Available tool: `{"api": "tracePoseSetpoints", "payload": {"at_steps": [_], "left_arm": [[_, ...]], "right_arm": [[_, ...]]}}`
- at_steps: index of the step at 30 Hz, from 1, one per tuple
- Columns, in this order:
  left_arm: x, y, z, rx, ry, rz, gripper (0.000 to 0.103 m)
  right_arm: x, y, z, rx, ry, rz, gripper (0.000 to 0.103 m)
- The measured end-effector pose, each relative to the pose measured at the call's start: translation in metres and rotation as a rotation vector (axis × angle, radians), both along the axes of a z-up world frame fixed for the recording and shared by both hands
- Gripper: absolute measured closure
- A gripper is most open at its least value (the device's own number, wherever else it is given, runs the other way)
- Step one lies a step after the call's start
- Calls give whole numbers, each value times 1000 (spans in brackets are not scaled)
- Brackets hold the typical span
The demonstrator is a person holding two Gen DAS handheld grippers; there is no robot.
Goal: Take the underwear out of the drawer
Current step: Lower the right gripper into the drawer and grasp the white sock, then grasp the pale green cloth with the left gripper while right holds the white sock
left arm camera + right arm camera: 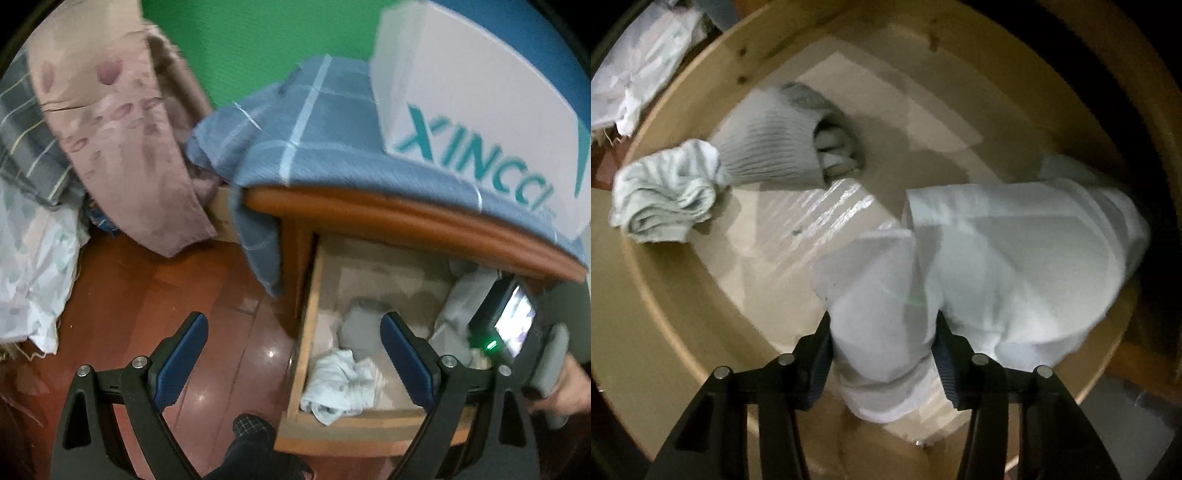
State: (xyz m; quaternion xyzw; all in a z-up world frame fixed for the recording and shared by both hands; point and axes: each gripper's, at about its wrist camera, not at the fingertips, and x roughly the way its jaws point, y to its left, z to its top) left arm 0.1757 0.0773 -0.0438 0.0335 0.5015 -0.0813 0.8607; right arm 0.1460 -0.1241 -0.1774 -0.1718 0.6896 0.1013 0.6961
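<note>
Clamping on a bunched fold of pale white underwear [1015, 258], right gripper [882, 347] inside the open wooden drawer [683, 295], both pads pressed into the cloth. Soft, smooth, slightly blurred fabric, spread in a broad rounded heap toward the drawer's right side over a brown paper lining. Further in, a ribbed grey sock roll [775, 147] touching a crumpled pale green cloth [665, 199] at the left wall. Hanging over the wooden floor [166, 295] beside the drawer, left gripper [295, 336], jaws wide apart, holding nothing. Above the drawer, a blue checked cloth [314, 140] draped over the cabinet top under a white box [480, 85].
</note>
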Motion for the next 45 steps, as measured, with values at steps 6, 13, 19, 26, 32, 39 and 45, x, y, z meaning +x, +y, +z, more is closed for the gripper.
{"api": "tracePoseSetpoints", "payload": {"at_steps": [6, 13, 19, 26, 32, 39, 45], "left_arm": [[3, -15, -23, -24, 120, -75, 10], [6, -29, -50, -23, 261, -125, 10], [6, -42, -73, -2, 370, -143, 10], [7, -58, -99, 57, 472, -173, 10], [19, -71, -116, 99, 511, -182, 10], [25, -84, -137, 164, 557, -204, 15], [24, -87, -160, 205, 607, -207, 20]], "right_arm": [[-29, -5, 46, 130, -91, -54, 53], [-54, -43, 99, 250, -262, -140, 53], [-64, -78, 114, 359, -335, -273, 53], [-79, -112, 105, 400, -376, -377, 53], [-90, -129, 104, 454, -439, -415, 53], [-94, -134, 110, 514, -505, -410, 53], [-94, -136, 110, 540, -517, -418, 53]]}}
